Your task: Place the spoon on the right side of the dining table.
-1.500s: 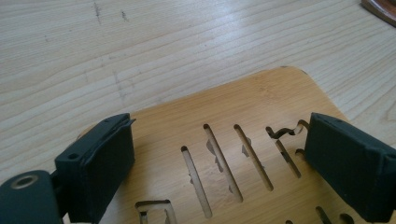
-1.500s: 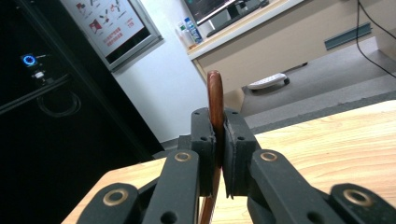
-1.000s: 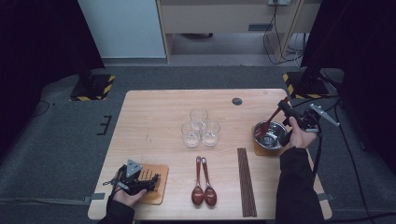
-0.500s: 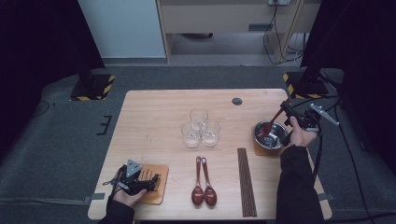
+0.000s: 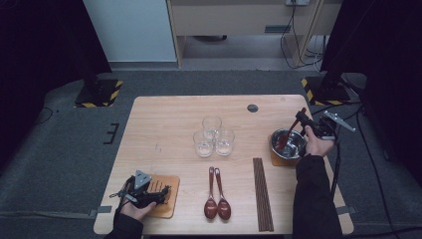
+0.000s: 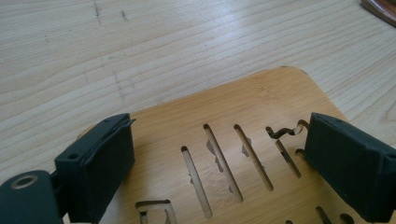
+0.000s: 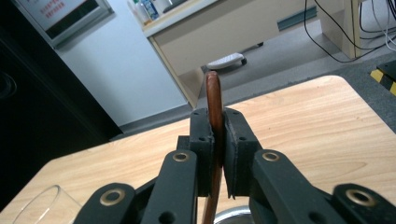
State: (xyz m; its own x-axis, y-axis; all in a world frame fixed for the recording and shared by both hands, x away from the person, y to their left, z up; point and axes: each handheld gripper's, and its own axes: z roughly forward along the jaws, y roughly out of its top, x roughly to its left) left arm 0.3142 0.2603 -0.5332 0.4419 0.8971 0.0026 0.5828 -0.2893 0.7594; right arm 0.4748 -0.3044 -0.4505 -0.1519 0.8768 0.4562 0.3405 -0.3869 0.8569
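right tongs point(image 7: 217, 154): clamped on glossy brown spoon point(image 7: 214, 100); left tongs point(image 6: 219, 163): apart over slotted wooden coaster point(image 6: 243, 112)

Black two-jaw tool point(image 7: 217, 154) (brass-ringed pivot holes), grey three-cornered plate, dark sleeves point(image 5: 311, 194).

The left gripper point(image 5: 158, 193) lies low near the table's front left corner, jaws spread wide with nothing pressed between them, the left hand point(image 5: 133, 209) behind it. Near the right edge, the right hand point(image 5: 316, 145) holds the right gripper point(image 5: 298, 119) raised and tilted, jaws clamped on a spoon handle point(image 7: 215, 100).
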